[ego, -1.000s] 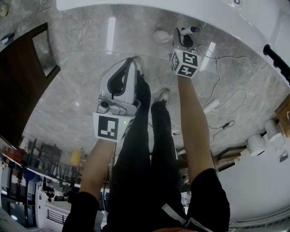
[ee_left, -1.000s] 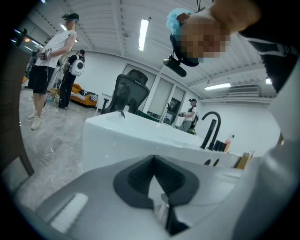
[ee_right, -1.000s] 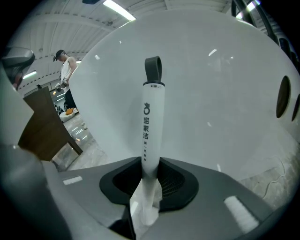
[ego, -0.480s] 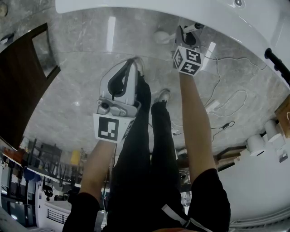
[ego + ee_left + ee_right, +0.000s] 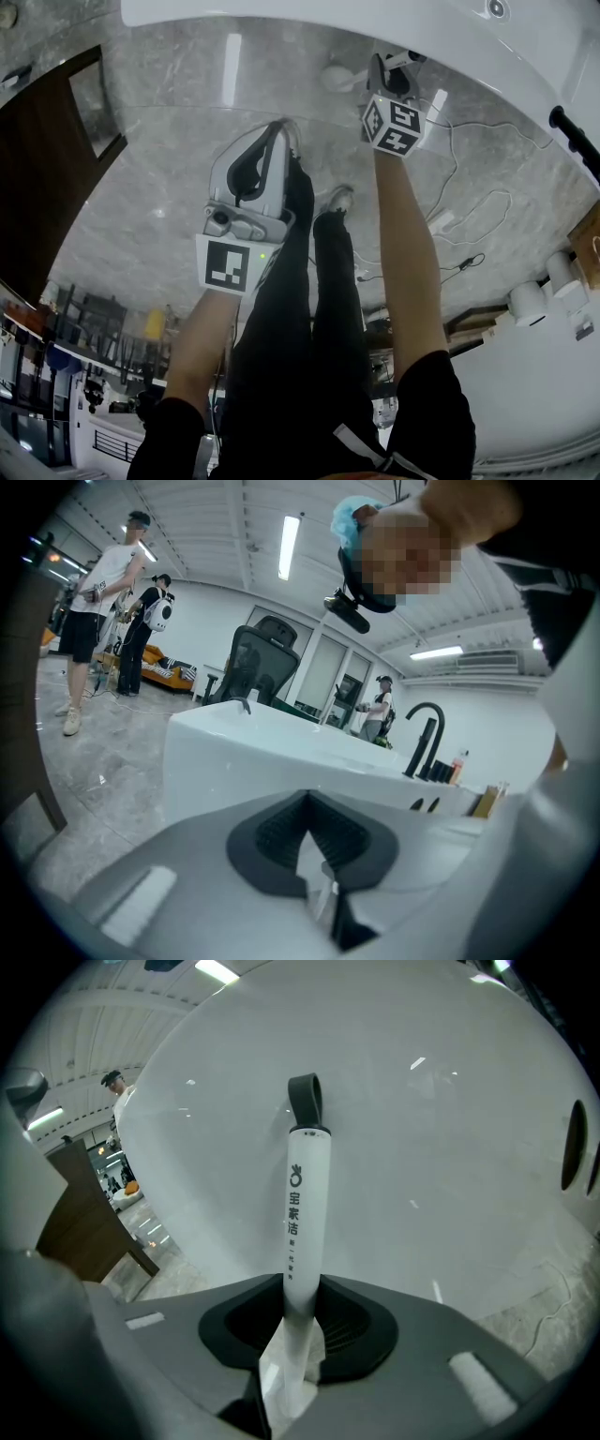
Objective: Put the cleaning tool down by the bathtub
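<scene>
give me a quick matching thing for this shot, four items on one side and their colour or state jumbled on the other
Things
1. left tongs
2. right tongs
3. cleaning tool handle
4. tap

Colour or state
a. white, with a dark loop at its end
b. black and curved
c. closed on a handle
d. closed, nothing between

Pairs: 1-d, 2-c, 3-a, 4-b
</scene>
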`<state>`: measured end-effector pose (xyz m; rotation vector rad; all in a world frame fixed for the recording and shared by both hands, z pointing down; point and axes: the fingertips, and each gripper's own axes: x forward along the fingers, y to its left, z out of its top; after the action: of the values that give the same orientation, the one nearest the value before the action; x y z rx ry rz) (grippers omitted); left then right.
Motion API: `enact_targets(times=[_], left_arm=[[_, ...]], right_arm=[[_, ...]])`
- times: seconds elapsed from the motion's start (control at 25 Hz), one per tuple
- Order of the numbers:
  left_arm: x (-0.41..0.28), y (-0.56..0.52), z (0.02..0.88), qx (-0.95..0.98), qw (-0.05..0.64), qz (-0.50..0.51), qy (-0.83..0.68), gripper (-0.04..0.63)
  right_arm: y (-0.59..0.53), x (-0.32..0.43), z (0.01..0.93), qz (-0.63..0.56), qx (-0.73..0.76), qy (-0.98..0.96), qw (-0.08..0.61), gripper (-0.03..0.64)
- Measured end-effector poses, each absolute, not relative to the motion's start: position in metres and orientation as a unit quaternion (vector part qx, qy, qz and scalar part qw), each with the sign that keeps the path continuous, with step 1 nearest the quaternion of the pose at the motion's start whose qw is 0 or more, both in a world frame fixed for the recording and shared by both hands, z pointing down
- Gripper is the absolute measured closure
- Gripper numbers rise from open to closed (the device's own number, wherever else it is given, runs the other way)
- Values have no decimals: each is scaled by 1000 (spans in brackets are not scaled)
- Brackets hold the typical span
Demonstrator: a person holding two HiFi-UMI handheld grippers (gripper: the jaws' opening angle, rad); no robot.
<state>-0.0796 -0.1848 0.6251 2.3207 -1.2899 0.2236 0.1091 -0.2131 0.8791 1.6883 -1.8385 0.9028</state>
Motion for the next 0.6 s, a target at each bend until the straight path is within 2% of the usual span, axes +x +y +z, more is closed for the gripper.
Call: enact_targets(times=[0.6], left_arm=[[-80,-182,611,849,234,71,-469,588]], right_arm=[[-203,111,871,348,621,-660,242,466]])
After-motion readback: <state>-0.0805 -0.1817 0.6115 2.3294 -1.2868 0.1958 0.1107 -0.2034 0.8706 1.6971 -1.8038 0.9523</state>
